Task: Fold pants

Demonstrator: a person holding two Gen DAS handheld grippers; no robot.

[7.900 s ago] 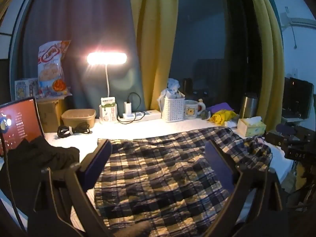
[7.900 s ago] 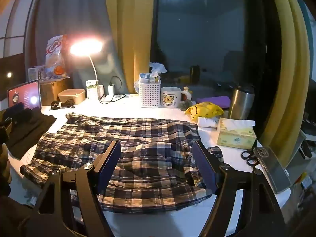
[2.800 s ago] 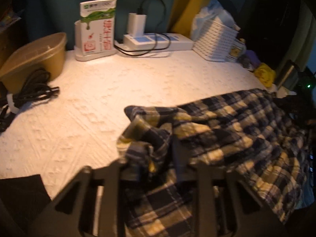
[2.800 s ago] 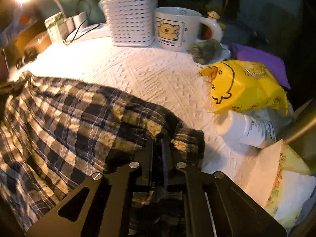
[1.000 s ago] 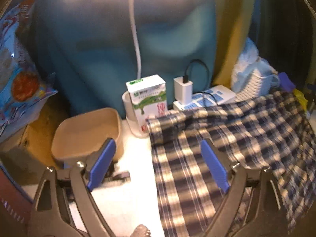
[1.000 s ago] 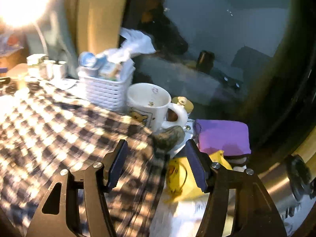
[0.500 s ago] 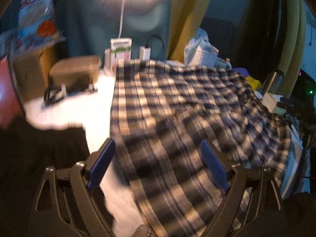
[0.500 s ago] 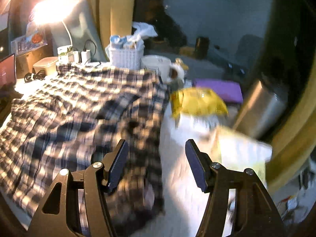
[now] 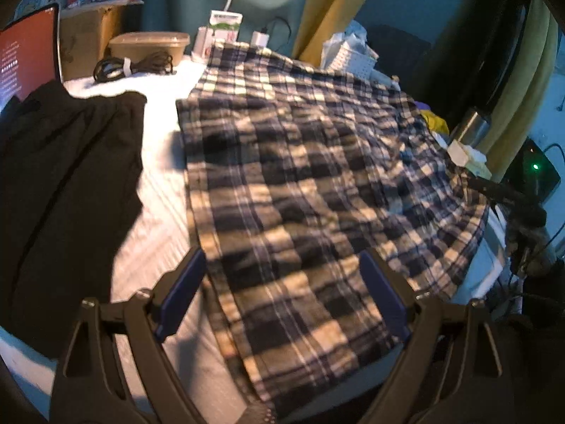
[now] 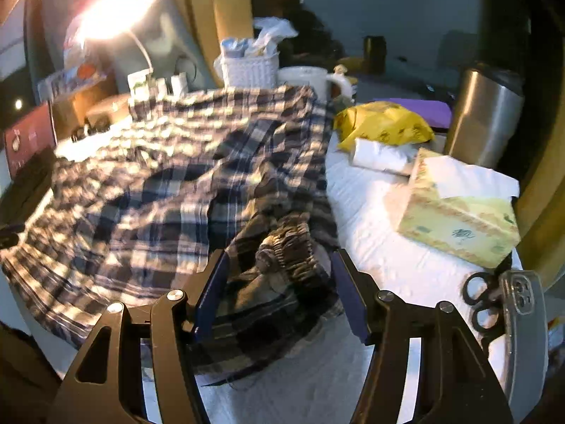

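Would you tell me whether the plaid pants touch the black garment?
Apart: the left wrist view shows white tabletop between the plaid pants and the black garment.

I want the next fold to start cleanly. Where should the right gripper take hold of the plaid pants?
Probably at the bunched, gathered waistband of the plaid pants, which lies right in front of the open right gripper. It stands up in a thick ridge near the table's near edge, so coming in low from that edge lets the fingers close across it.

Probably a home: lamp, mug and tissue box crowd the table.
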